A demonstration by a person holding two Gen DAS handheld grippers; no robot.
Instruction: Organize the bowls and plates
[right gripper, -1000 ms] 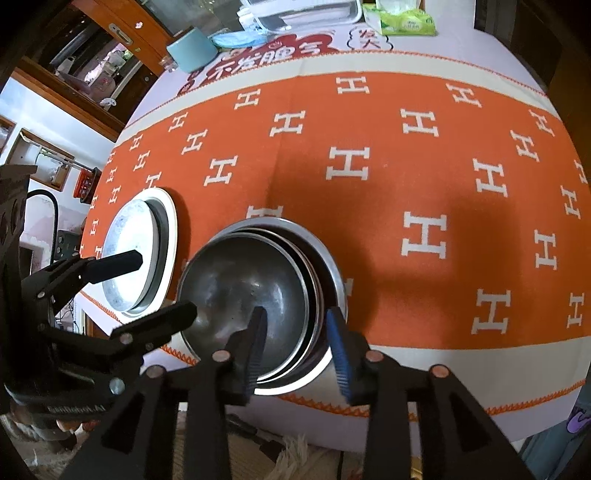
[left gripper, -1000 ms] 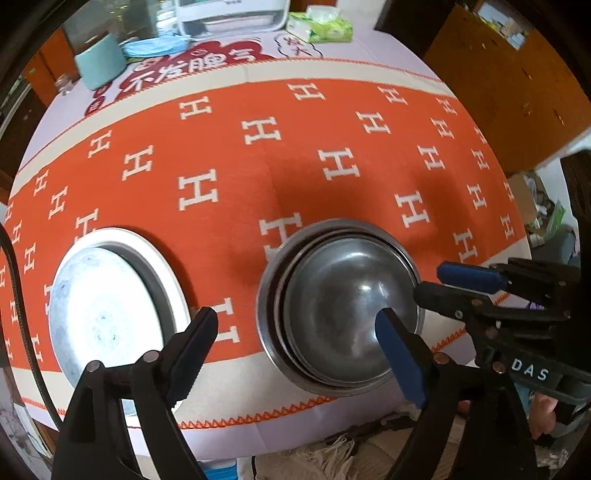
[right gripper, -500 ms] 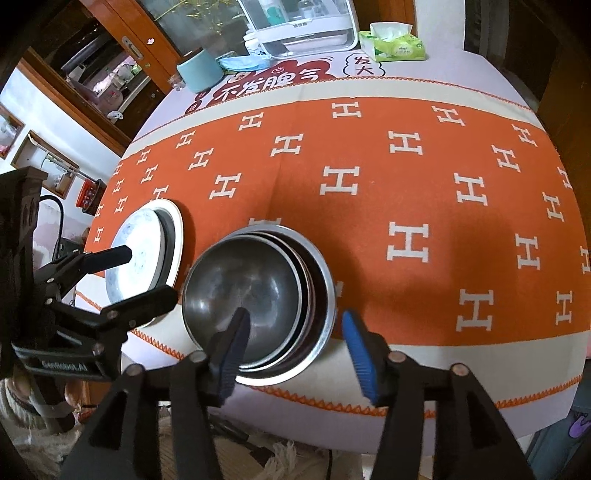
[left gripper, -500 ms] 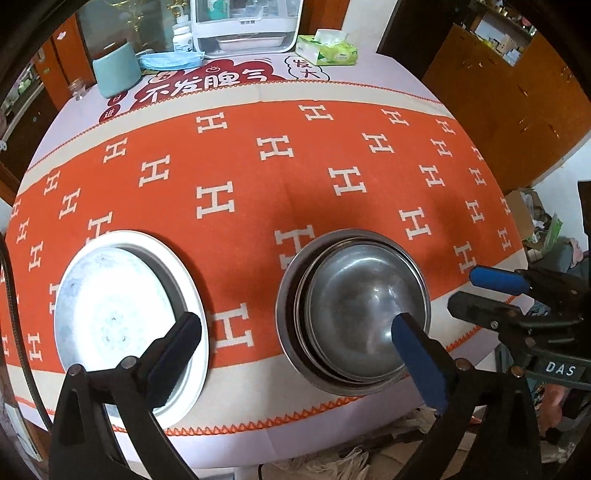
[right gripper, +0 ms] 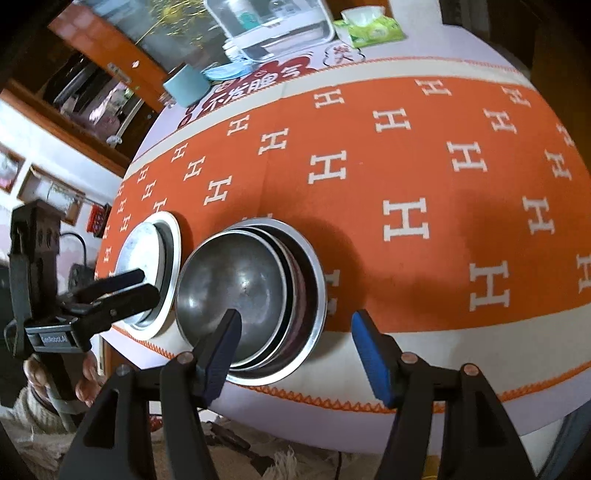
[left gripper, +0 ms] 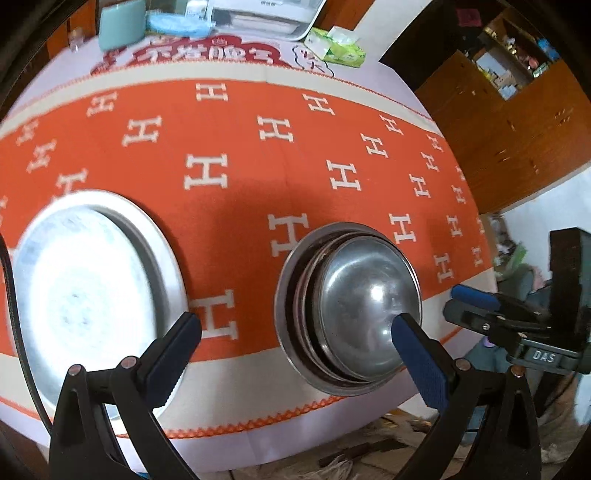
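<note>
A stack of nested steel bowls [left gripper: 358, 306] sits near the front edge of the orange H-patterned cloth [left gripper: 236, 206]; it also shows in the right wrist view [right gripper: 247, 295]. A stack of white plates [left gripper: 88, 288] lies to its left, also in the right wrist view [right gripper: 151, 273]. My left gripper [left gripper: 295, 350] is open and empty, hovering near the front edge between plates and bowls. My right gripper [right gripper: 295, 350] is open and empty just in front of the bowls, touching nothing. Each gripper shows in the other's view: the right [left gripper: 476, 306], the left [right gripper: 122, 284].
At the table's far edge stand a teal cup [left gripper: 118, 22], a blue cloth [left gripper: 177, 22], a white appliance [left gripper: 258, 14] and a green tissue pack [left gripper: 336, 46]. A wooden cabinet [left gripper: 517, 122] stands to the right. The table's front edge is just below both grippers.
My right gripper opened wide and drew back from the bowl rim. My left gripper pulled back, then shifted toward the plates. Bowls and plates stayed put.
</note>
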